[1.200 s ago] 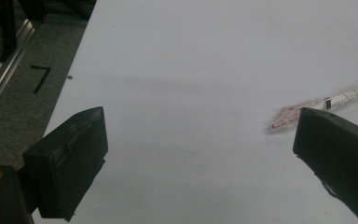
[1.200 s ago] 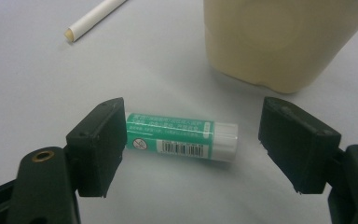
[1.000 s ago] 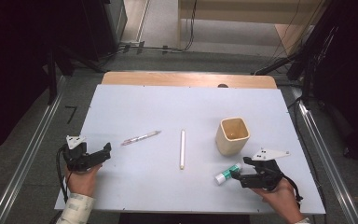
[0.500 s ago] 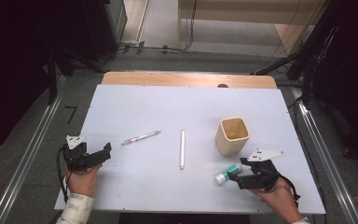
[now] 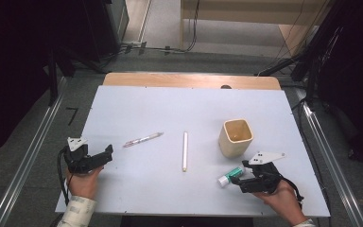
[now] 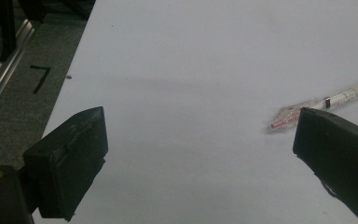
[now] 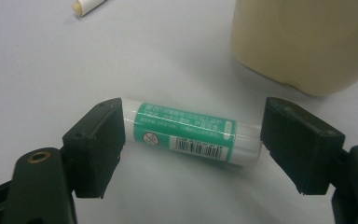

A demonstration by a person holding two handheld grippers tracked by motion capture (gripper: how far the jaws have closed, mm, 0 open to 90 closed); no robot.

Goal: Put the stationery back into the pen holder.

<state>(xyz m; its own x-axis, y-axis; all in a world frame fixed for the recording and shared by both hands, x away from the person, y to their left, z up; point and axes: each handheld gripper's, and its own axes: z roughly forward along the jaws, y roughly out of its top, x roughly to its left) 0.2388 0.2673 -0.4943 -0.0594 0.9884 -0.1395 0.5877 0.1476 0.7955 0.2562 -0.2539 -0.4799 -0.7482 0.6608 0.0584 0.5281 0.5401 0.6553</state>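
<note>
Your right claw (image 7: 191, 154) has its jaws spread around the glue stick (image 7: 191, 135), and the cream cup (image 7: 303, 37) stands close behind it at the upper right of the frame, blocking any push forward there. Toward the upper left, bare surface (image 5: 137, 109) runs up to the white stick (image 5: 185, 150). Ahead of your left claw (image 6: 200, 154), the frame's middle and left are open; the pen (image 6: 321, 102) lies at the right, just beyond the right jaw.

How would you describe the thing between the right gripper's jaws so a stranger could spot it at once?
Find the cream cup on the white table. Just in front of it lies a short glue stick, between the right gripper's open jaws. Unlike the slim pens, it is stubby with a green label.
</note>
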